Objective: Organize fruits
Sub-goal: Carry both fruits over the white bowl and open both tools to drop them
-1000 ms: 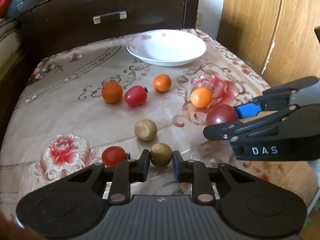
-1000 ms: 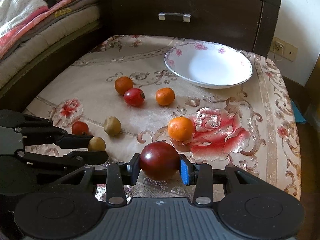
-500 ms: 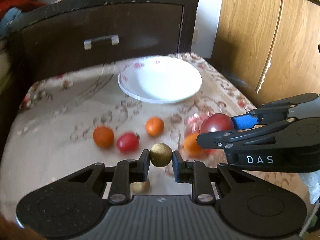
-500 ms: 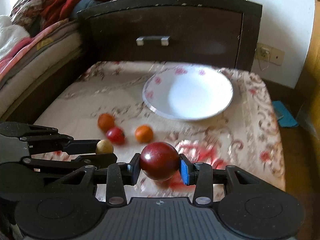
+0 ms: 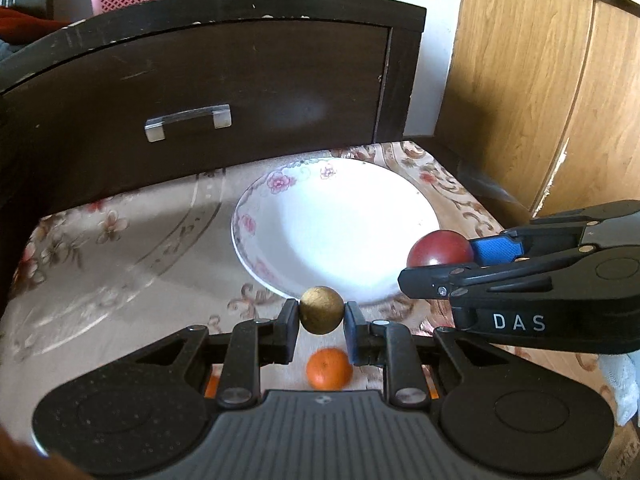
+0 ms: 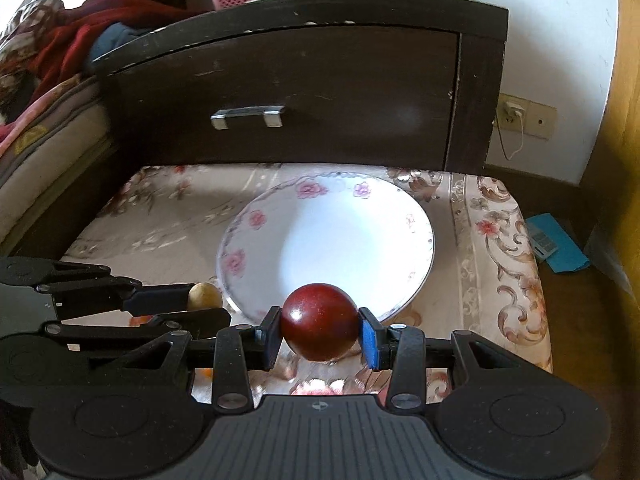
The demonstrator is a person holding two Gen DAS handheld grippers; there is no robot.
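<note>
Floral-cloth surface (image 5: pixel 100 264): both grippers are hovering at white floral-rimmed bowl (image 6: pixel 256 220), left gripper (image 5: pixel 321 316) fingers clenching round tan-brown fruit (image 5: pixel 321 309), right gripper (image 6: pixel 319 330) fingers clenching glossy dark-red fruit (image 6: pixel 319 321); lower over bowl centre before releasing.

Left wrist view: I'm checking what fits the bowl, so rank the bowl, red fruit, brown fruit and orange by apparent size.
1. Bowl
2. Red fruit, partly hidden
3. Brown fruit and orange: look alike; the brown one is held nearer the camera, so unranked.
</note>
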